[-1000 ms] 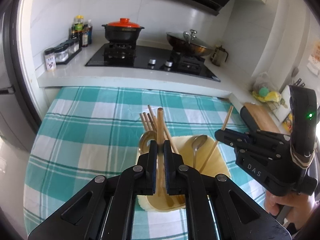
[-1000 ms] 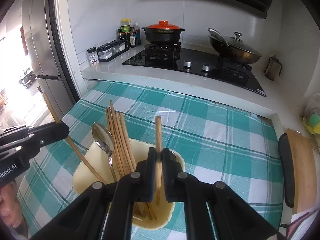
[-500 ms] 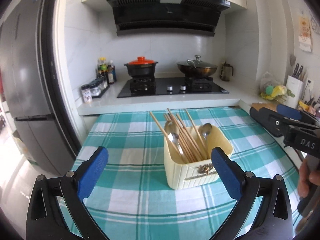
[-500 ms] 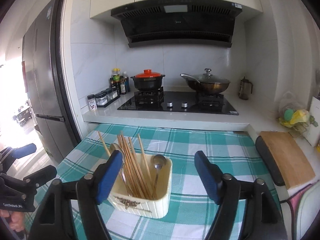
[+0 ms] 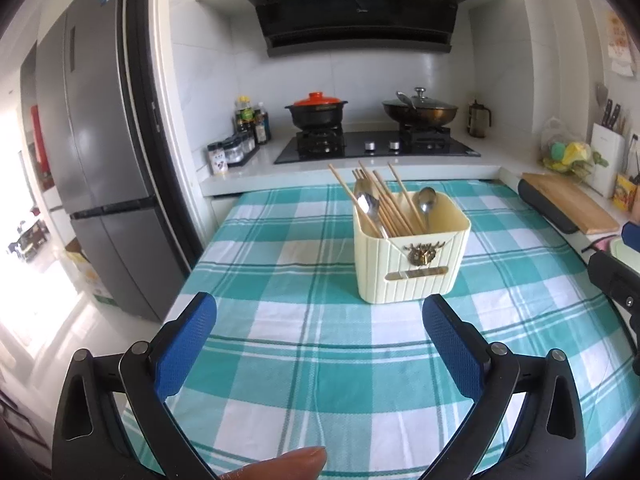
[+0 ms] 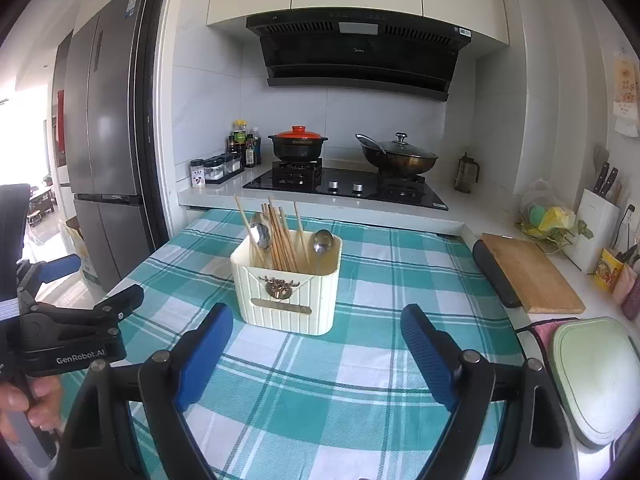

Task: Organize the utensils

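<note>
On the left, the left gripper (image 5: 320,344) hangs over the checked cloth (image 5: 280,320) at the near edge, its blue pads spread as wide as they go, having just been opening; nothing lies between them. A fingertip (image 5: 288,462) shows at the very bottom of that view.

In the middle, farther off, stands the cream caddy (image 5: 412,264), upright on the cloth and well apart from both tools. The chopsticks (image 5: 384,204) lean in a loose fan toward its left side, with one spoon (image 5: 366,202) among them and a second spoon (image 5: 426,200) to the right. No utensil lies loose on the cloth that I can see, so the sorting looks done or nearly so.

To the right, the right gripper (image 6: 316,344) is also spread, its jaws having just been opening, and empty; the caddy (image 6: 286,288) sits beyond its pads.

The step in hand appears to be a clear release and retreat. To do it well, I would keep both sets of pads wide and draw them back level and low, away from the tall chopstick ends, which lean and could be knocked or tip the light caddy. It would be worth checking that every stick has settled inside the rim.

At the far right lie a cutting board (image 6: 528,272) and a green lid (image 6: 592,376), apart from the work.
</note>
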`<state>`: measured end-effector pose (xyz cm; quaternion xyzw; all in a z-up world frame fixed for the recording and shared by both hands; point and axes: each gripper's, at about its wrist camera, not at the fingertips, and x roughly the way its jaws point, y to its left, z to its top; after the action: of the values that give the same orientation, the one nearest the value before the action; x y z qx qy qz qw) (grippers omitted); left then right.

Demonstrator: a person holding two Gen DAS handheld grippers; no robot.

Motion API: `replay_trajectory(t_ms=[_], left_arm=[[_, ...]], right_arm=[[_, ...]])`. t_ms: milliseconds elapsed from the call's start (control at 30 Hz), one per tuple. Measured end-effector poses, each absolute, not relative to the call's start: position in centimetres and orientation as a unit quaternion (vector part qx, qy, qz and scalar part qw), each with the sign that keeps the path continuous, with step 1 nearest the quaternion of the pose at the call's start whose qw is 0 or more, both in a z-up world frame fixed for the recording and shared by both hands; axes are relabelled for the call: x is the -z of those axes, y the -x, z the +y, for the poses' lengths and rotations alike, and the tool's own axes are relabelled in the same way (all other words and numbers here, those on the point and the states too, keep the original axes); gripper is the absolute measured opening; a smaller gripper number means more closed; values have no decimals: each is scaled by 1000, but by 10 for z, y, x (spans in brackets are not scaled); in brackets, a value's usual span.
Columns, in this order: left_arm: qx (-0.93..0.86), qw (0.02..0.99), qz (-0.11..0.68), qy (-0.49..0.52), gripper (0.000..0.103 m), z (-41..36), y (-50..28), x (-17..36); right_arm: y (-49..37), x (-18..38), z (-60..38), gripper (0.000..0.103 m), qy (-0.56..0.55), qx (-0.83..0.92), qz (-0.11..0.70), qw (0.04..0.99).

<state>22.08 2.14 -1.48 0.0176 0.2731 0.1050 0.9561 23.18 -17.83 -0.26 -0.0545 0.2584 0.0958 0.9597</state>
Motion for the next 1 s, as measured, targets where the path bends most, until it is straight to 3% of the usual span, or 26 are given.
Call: replay_trajectory(t_ms=[1000], left_arm=[[-93, 959, 266, -17, 103, 6, -194, -6]], right_arm=[[-203, -5, -172, 88, 58, -72, 275, 957]])
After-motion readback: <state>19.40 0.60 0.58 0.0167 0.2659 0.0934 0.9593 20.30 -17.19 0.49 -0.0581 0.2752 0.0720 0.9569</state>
